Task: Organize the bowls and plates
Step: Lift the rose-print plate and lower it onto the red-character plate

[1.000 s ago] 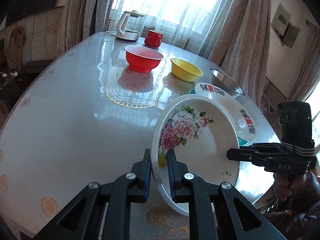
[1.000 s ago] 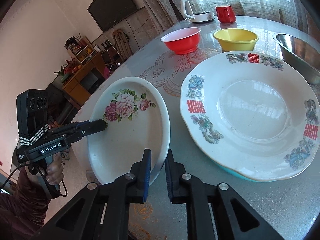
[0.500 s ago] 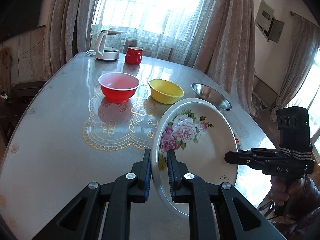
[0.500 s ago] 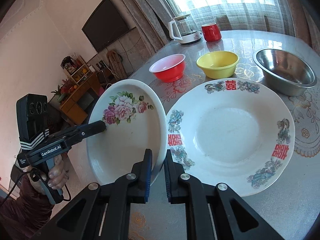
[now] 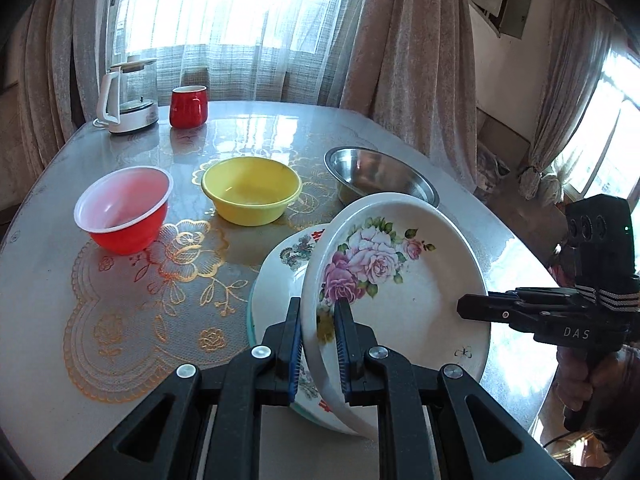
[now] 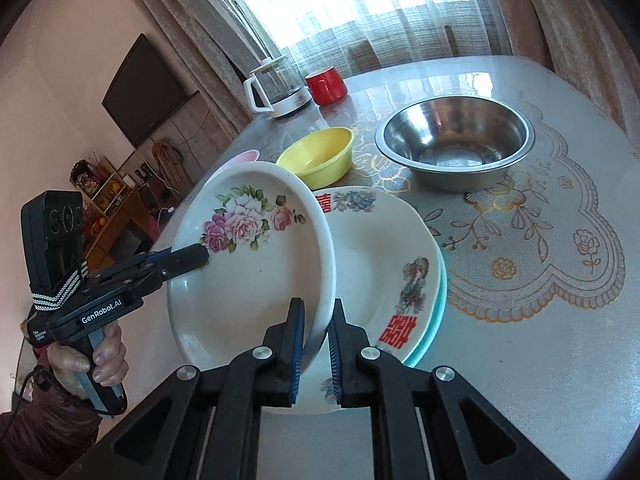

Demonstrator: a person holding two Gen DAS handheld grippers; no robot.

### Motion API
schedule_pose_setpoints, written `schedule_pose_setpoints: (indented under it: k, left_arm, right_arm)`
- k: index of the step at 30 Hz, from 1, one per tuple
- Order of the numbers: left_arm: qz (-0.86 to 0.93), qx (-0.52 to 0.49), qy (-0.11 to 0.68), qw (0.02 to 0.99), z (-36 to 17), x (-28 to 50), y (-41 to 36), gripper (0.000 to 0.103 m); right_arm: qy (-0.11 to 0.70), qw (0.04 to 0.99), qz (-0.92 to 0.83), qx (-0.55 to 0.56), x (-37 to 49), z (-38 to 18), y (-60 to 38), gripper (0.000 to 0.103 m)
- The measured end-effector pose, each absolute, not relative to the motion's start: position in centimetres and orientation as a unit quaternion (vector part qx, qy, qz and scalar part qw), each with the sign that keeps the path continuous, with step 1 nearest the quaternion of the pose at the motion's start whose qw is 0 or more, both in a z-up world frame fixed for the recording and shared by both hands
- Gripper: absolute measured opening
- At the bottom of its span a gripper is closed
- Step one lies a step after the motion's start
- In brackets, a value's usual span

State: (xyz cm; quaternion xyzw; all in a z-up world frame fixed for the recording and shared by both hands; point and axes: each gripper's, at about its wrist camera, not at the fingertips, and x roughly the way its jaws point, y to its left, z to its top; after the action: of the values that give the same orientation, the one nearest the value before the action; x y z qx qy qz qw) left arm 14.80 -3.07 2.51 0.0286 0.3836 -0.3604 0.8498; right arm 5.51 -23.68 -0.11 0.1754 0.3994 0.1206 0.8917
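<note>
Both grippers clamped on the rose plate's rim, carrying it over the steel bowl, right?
Not quite. Both the left gripper and right gripper are clamped on the rose plate, but it hangs over the red-lettered plate, not the steel bowl, which sits apart farther back. The right wrist view shows it.

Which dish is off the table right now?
The rose-patterned dish, tilted and clamped at opposite rims by both tools. The red-character plate beneath and the red, yellow and steel bowls rest on the table.
</note>
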Motion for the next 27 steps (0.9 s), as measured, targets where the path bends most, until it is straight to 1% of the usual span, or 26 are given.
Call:
schedule_pose_setpoints:
  k: [5,11,19,27]
  left_arm:
    - [-0.361,0.04,0.401,0.841,1.3,15.6,-4.6,0.015]
    - [-0.348,0.044,0.413,0.84,0.8,15.8,-4.7,0.015]
    - [-0.322,0.07,0.426,0.843,0.1,15.8,-5.0,0.015]
    - [-0.313,0.07,0.432,0.843,0.2,16.0,-4.7,0.015]
  right_arm:
    - [0.413,0.887,0.096,0.183,6.3,-1.2,-25.3,0.012]
    - [0.422,0.883,0.092,0.184,6.7,-1.6,-25.5,0.012]
    - [0.438,0.884,0.067,0.15,7.8,-1.9,-24.5,0.013]
    - [0.445,0.884,0.055,0.134,8.3,-1.8,-24.1,0.015]
